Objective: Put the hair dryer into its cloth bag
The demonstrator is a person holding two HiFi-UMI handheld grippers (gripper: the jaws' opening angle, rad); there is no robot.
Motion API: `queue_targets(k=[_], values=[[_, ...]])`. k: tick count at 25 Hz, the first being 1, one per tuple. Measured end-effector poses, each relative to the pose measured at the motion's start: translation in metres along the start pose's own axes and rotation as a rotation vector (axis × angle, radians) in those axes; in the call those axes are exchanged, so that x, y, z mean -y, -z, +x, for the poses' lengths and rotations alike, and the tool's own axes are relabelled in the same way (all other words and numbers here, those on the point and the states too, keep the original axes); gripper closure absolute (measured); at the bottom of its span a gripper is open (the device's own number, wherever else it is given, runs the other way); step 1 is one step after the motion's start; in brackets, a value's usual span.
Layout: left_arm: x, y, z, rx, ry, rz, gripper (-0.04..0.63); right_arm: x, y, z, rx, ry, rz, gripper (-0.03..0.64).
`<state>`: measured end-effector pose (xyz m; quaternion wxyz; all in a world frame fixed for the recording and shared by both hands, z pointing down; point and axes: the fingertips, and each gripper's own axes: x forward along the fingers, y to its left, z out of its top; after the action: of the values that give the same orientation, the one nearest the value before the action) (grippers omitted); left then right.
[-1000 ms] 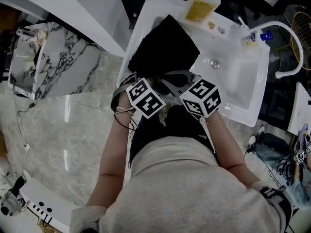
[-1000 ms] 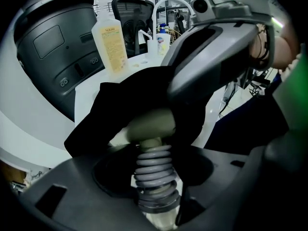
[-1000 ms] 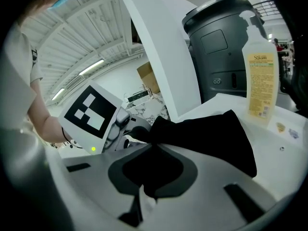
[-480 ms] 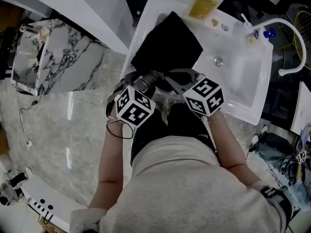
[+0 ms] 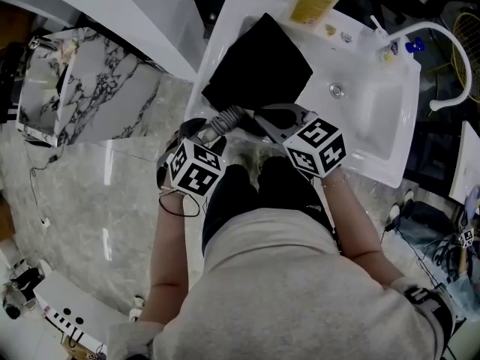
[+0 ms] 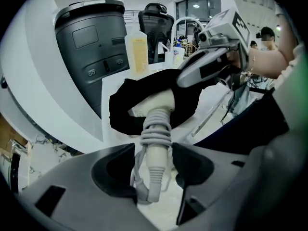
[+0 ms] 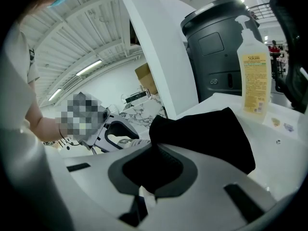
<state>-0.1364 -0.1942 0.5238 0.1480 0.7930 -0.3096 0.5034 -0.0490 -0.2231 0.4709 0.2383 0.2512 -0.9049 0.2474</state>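
Hair dryer partway in cloth bag (black)

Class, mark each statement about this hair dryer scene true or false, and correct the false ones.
1. The hair dryer is fully inside the cloth bag. False: its handle, wound with cord, sticks out of the bag's mouth.
2. The right hand-held gripper is shut on the bag's edge. True.
3. The left hand-held gripper clamps the handle. False: its jaws stand apart, having just been opening, with the handle in the gap between them.
4. A yellow bottle stands at the far edge of the basin, beyond the bag. True.
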Motion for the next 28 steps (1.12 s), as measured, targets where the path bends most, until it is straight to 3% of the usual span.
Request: queue_targets(k=[11,20,28], values=[[0.004,-0.004,0.01,-0.062,0.005,0.067,0.353,-0.002,0.003,0.0,-0.003,0.015,-0.004,0.606],[0.0,-0.027,0.02,-0.013,-0.017,-0.125,0.383,-0.003,0.001,-0.001,0.005,0.01,-0.003,0.606],[-0.007,-0.05,0.038,-0.023,-0.055,-0.107,0.383,0.0,0.005,0.001,0.008,0.014,0.015,0.606]])
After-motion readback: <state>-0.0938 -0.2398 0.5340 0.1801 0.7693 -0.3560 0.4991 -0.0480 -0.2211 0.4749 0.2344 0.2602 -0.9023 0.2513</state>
